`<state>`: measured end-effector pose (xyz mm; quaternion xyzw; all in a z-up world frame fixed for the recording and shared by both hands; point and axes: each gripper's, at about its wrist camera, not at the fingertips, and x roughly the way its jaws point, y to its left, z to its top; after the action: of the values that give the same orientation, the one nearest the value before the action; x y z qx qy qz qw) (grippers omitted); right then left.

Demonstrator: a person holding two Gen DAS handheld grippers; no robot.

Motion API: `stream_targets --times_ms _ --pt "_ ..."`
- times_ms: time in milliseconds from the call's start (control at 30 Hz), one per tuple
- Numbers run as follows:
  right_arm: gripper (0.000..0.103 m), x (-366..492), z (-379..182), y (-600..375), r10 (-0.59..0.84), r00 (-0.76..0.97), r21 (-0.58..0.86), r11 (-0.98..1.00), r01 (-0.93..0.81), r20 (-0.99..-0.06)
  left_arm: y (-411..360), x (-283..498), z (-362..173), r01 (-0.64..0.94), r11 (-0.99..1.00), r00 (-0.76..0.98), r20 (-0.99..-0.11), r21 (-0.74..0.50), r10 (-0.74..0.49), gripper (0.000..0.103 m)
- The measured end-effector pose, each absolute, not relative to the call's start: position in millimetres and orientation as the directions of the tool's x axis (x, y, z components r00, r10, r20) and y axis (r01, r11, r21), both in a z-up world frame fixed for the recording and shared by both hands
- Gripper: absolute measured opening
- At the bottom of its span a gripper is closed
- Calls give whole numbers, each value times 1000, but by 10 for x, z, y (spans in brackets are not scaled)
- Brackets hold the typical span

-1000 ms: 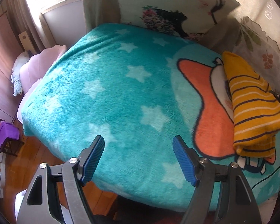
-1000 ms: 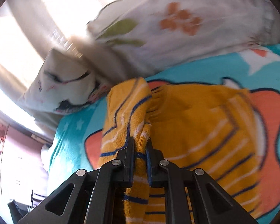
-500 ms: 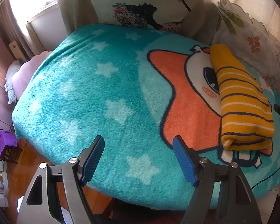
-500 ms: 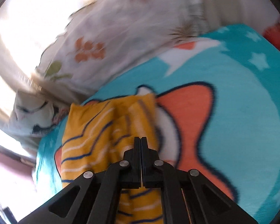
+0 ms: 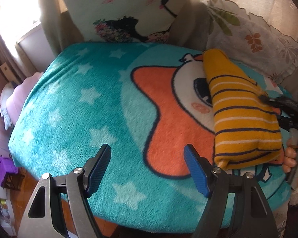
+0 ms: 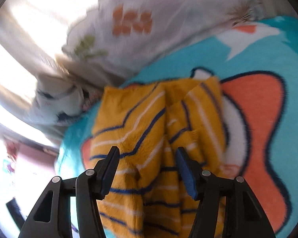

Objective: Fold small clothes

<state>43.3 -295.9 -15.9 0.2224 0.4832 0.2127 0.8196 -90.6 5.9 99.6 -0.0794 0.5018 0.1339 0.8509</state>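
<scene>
Your right tongs [image 6: 147, 168] are hanging released, jaws apart, directly over the folded yellow striped top [image 5: 242, 109], whose long axis is running away from you on the blanket [image 5: 85, 103]. Your left tongs [image 5: 147, 168], also released, are sitting well off to its left.

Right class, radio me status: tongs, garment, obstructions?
Left tongs open, empty. Right tongs open over folded yellow striped knit top. Nothing obstructing.

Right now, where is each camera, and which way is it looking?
Left wrist: sits behind the open left gripper, looking across the teal blanket toward the pillows; the right gripper shows at the edge.
Right wrist: sits behind the open right gripper, looking down at the yellow striped garment.
Both see the garment and blanket.
</scene>
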Motion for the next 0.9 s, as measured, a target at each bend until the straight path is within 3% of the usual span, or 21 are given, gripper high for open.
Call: stream_targets --times_ms 33,67,100,167,400,567,667,733,800,900 --pt "55 464 -189 -2872 553 435 551 822 -144 -711 35 -876 1011 -299 954 464 -874 1 146 75" --pt "29 475 -194 -2825 560 431 554 818 -154 -708 14 -855 1027 -294 956 468 -872 0 144 75" --pt "22 463 -152 -2815 573 438 569 808 -157 -693 -6 -822 1059 -287 958 476 -868 -1 141 75" --pt "19 387 -16 -2865 570 483 565 806 -174 -665 -29 -772 1099 -275 961 488 -861 1 141 75" --pt "18 100 352 -3164 440 624 440 883 -166 -646 -198 -536 1082 -217 976 494 -864 -12 99 75" --pt "18 144 -109 -3400 387 566 443 896 -44 -728 -414 -351 900 -160 986 460 -887 -44 35 75" --pt "20 105 -249 -3518 401 556 478 878 -8 -728 -609 -201 814 -107 992 442 -897 -68 -14 75" --pt "23 109 -275 -3583 409 548 492 871 4 -729 -734 -104 791 -79 994 443 -896 -75 -32 75" --pt "37 126 -324 -3629 414 541 504 864 21 -732 -897 0 782 -38 996 456 -888 -86 -60 75" --pt "44 118 -413 -3735 452 532 559 828 48 -716 -1141 147 672 25 995 457 -884 -99 -100 75"
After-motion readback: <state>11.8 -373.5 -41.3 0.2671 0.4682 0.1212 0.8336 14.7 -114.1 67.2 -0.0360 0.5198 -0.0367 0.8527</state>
